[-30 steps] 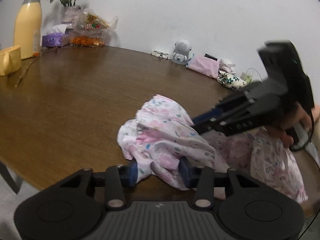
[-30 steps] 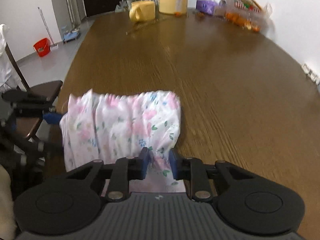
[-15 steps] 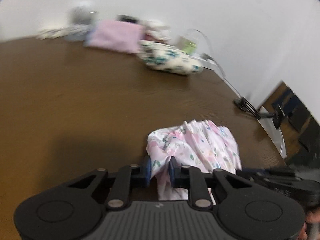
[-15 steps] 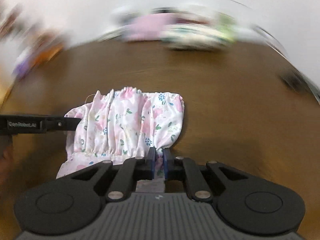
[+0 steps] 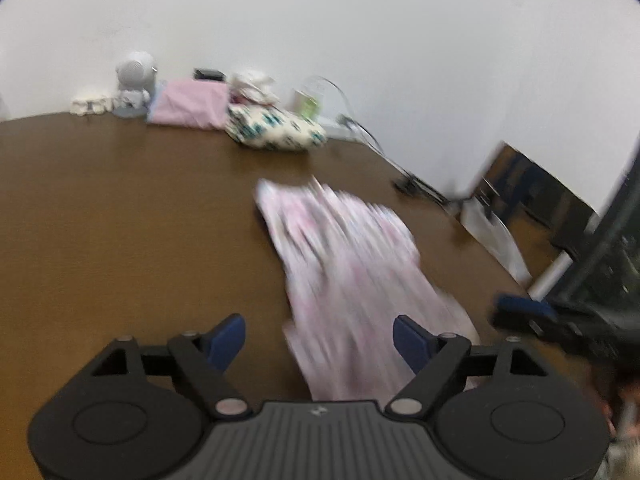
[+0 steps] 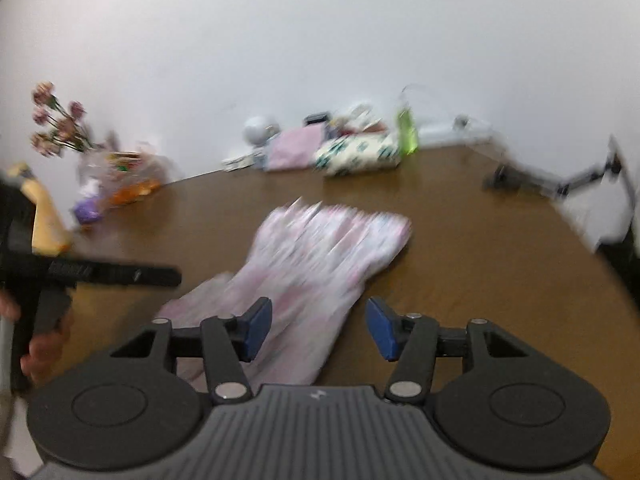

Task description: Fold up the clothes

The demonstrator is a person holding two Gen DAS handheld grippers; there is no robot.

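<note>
Floral garment (image 6: 320,268) lay spread flat near tabletop (image 6: 480,280) front edge. Left gripper (image 5: 318,338) and right gripper (image 6: 318,326) both gaped wide, holding nothing.

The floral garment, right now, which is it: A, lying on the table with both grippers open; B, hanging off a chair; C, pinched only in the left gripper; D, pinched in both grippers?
A: the floral garment lies stretched on the wooden table, and both the left gripper and the right gripper have their jaws spread wide with nothing clamped between them.
</note>
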